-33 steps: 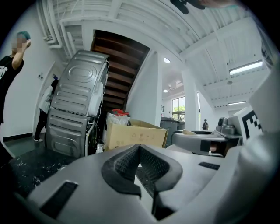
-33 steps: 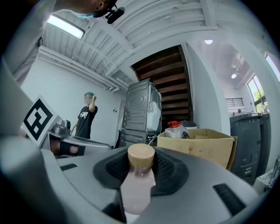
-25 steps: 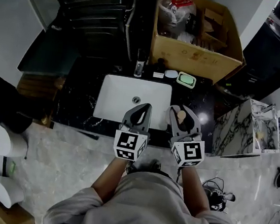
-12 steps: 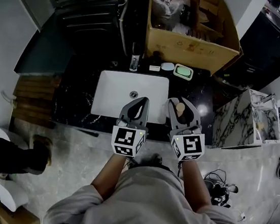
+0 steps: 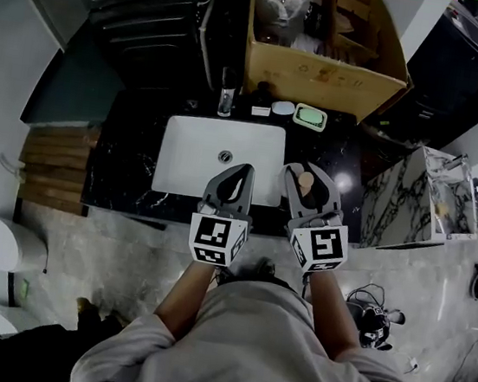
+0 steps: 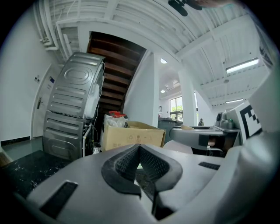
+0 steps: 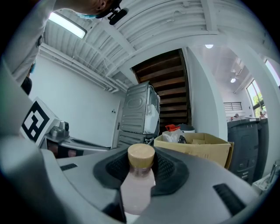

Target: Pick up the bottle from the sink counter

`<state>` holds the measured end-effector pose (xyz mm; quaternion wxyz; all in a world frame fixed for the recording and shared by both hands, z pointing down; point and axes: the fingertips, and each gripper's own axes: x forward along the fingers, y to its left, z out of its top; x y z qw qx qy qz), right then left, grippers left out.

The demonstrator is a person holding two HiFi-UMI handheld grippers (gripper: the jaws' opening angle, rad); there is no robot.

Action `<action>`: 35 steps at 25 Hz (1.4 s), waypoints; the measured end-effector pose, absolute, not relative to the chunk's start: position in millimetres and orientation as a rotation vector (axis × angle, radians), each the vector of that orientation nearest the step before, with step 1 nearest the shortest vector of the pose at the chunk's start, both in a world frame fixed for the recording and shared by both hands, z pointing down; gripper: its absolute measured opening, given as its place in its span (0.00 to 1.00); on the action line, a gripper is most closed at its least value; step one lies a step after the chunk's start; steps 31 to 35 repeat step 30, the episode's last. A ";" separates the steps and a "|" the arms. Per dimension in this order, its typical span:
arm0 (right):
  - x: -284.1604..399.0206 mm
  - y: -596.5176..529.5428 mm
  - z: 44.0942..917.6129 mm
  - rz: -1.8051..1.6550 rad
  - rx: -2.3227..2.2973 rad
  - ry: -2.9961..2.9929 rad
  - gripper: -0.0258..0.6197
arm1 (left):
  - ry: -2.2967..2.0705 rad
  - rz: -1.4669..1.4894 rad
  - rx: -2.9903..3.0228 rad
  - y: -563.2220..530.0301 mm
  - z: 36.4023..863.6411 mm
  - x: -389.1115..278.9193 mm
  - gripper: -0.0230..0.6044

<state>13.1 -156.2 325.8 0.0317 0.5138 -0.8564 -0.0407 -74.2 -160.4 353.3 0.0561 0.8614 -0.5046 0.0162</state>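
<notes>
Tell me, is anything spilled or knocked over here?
Nothing stands out. The bottle sits upright in the right gripper, its cap on, and no spill shows in the sink or on the counter.

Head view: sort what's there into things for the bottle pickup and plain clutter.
For the job:
- bottle, clamped in the right gripper
- counter

Lying about:
- sink
- faucet
- soap dish
- box
- left gripper, shut and empty
</notes>
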 end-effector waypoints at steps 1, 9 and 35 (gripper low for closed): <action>13.5 -155.9 326.0 -0.127 1.582 -2.637 0.23 | -1.528 0.051 2.615 -160.1 353.6 -73.1 0.06; 20.1 -150.3 326.2 -0.151 1.601 -2.618 0.23 | -1.505 0.058 2.628 -153.8 356.2 -63.2 0.06; 29.0 -140.1 330.9 -0.134 1.644 -2.584 0.23 | -1.435 0.072 2.667 -142.1 358.2 -48.4 0.06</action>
